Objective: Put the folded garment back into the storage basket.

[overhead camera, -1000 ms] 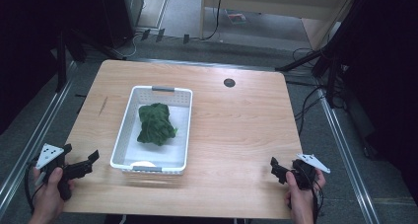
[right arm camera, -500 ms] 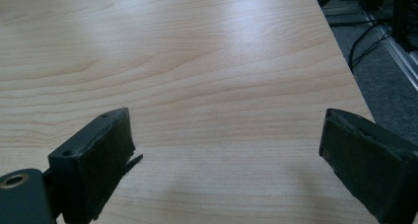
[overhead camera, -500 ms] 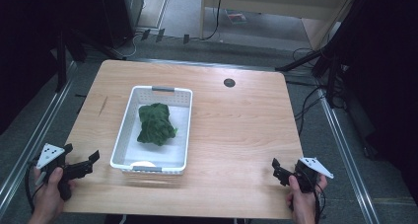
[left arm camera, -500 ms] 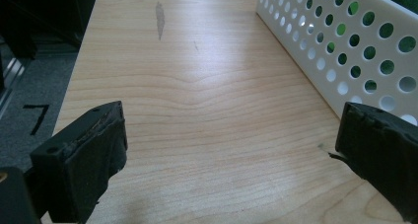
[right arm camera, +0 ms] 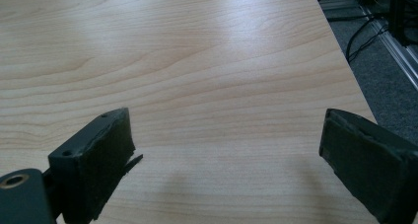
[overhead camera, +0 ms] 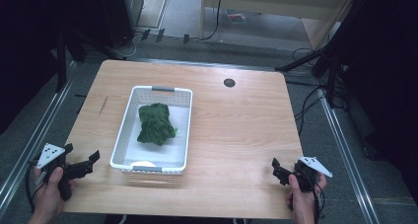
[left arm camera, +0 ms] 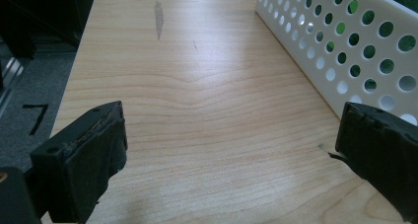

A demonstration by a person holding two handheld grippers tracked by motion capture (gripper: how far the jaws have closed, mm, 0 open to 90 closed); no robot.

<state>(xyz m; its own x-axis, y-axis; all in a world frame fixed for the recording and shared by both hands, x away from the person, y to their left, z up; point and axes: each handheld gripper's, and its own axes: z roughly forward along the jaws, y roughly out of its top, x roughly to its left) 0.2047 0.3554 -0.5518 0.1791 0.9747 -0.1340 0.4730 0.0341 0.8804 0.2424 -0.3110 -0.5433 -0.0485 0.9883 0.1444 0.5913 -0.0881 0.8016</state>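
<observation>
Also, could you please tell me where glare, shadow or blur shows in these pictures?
High view: dark surroundings, evenly lit light wooden table. Left gripper view: pale sheen on the wood beside the white perforated plastic basket, near jaws soft. Right gripper view: a bright sheen up top, faint shadow between the jaws.

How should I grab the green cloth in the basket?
Pinch the raised crumpled top of the green cloth, coming straight down from above. The white basket walls it in on every side, so there's probably no sideways way in, and the bunched folds give the fingers something to catch.
</observation>
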